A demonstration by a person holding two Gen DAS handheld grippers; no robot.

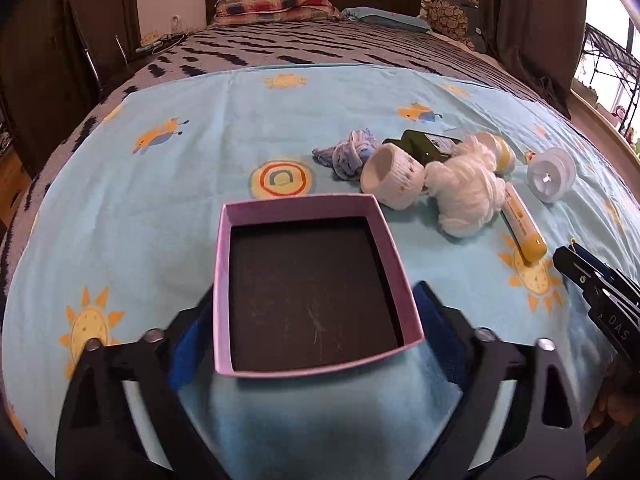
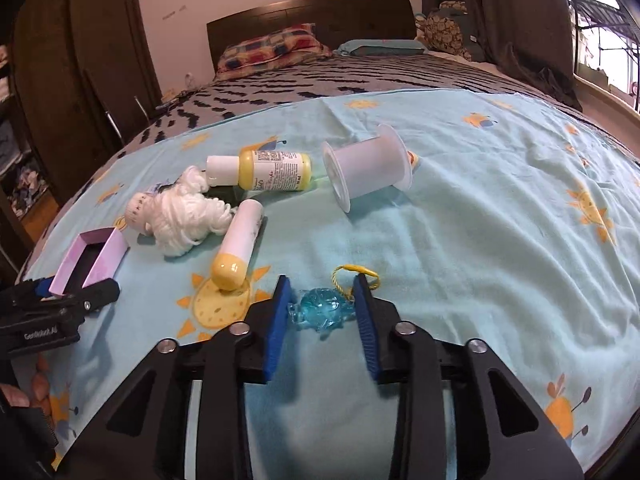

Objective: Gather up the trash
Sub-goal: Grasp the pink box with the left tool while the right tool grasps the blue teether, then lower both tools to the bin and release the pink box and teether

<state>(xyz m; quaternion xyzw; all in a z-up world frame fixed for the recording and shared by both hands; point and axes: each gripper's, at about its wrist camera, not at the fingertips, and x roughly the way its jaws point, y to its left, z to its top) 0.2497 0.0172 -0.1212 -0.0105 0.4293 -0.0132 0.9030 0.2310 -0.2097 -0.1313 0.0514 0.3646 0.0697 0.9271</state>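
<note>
bed (image 2: 500, 208): covered by a light blue sheet printed with suns and birds; carries every loose item, one bed only.
pink box (image 1: 308, 216): one, open-topped with a dark floor, nothing inside; gripped across its side walls by the left tongs (image 1: 316, 312), clenched on it and holding it up as the collecting bin, left of the clutter.
white spool (image 2: 366, 166): one, bare plastic, lying on its side behind the right tongs.
white yarn (image 2: 182, 216): one loose bundle, touching a white knitted cup (image 1: 394, 178), also one.
blue yarn (image 1: 350, 154): one small tangle, beyond the box.
green bottle (image 1: 426, 144): one, dark, lying half behind the yarn.
yellow bottle (image 2: 264, 170): one, white cap, labelled, lying flat.
yellow-capped tube (image 2: 238, 246): one, white body, lying near the right tongs.
blue charm (image 2: 320, 312): one, clear turtle-like trinket with a yellow loop; lies on the sheet between the blue pads of the right tongs (image 2: 322, 322), spread apart and not yet pinching, though the left pad looks very close to it.
step in hand: likely picking up the charm for the box.
doing it well: close squarely on the plastic body, not the thin loop; keep the pads low so the slick piece does not squirt out; avoid catching a fold of sheet; lift straight, then carry left over the box.
count: nine candidate pieces of trash, none in the box.
</note>
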